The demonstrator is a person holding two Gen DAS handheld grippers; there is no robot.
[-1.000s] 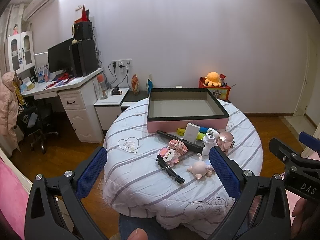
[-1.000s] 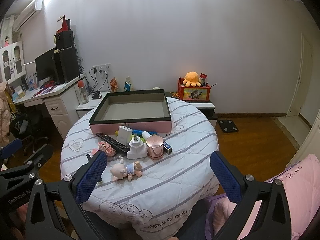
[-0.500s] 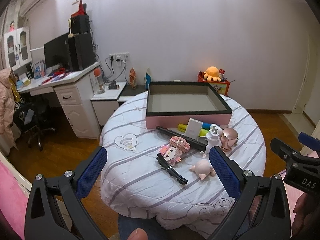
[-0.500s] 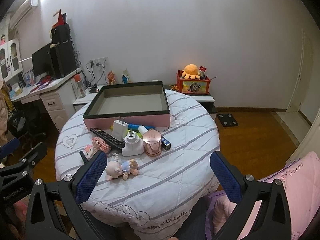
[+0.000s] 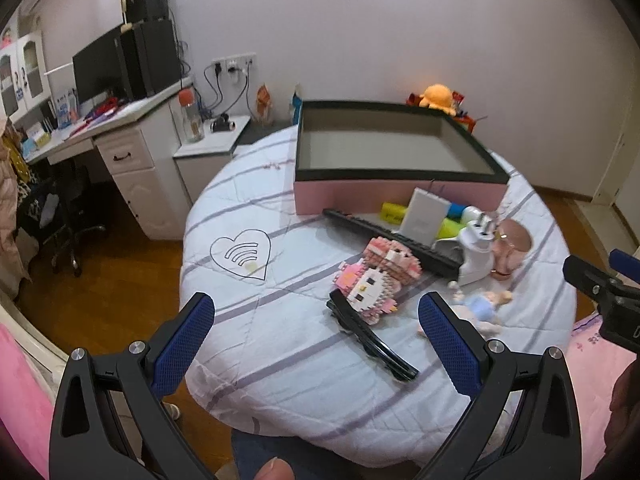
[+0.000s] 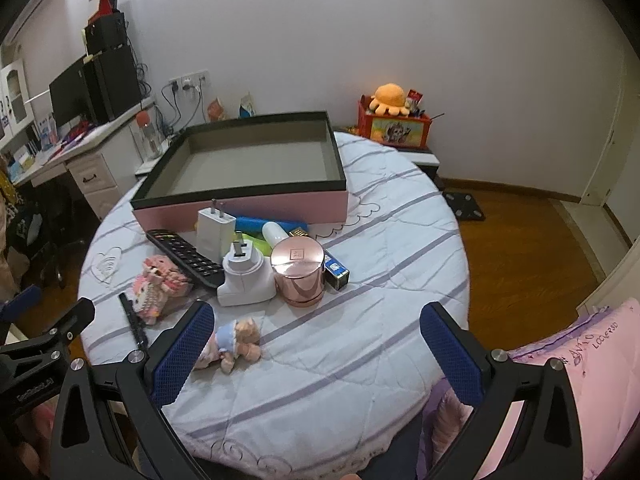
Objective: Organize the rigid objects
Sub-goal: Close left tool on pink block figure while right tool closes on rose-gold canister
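Both the left gripper and right gripper hang spread and empty. Nearest, just ahead, lies the black hair clip; I'd pinch it across its width, then carry it beyond the clutter to the empty pink box.

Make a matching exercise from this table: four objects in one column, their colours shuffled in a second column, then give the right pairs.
Objects:
1. remote control
2. round lidded jar
3. wall plug adapter
4. brick-built cat figure

Colours:
A. white
B. pink and white
C. black
D. rose gold

Pairs: 1-C, 2-D, 3-A, 4-B
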